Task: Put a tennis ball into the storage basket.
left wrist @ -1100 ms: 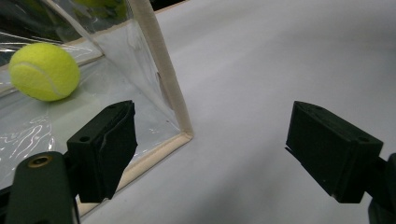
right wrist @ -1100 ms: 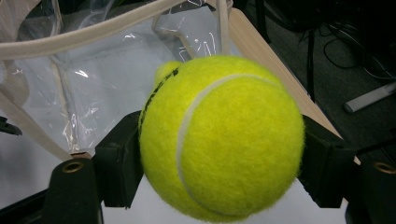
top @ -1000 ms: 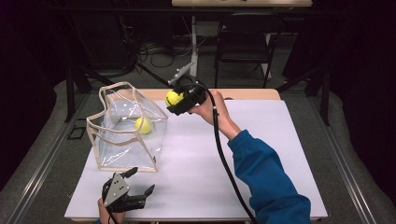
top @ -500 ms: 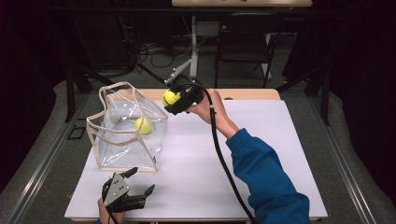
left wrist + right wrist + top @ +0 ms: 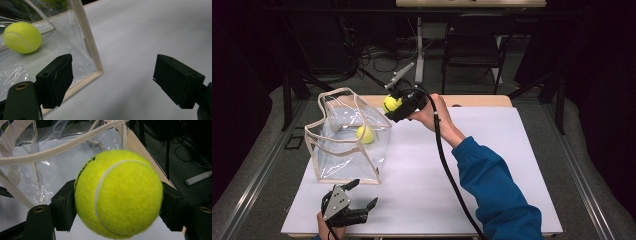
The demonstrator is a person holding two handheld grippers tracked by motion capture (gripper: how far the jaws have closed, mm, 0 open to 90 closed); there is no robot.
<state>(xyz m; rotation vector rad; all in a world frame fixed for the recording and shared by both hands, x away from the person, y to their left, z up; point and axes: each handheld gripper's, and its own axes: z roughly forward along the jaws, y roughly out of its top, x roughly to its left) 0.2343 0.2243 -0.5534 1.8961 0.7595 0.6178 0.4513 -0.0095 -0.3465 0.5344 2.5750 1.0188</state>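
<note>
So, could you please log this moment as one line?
right gripper: shut on tennis ball | beside clear bag | left gripper: open, on table

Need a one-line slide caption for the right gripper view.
Right claw clamps a yellow tennis ball in front of the clear plastic bag with beige trim.

Dark print on held tennis ball, not readable.
</note>
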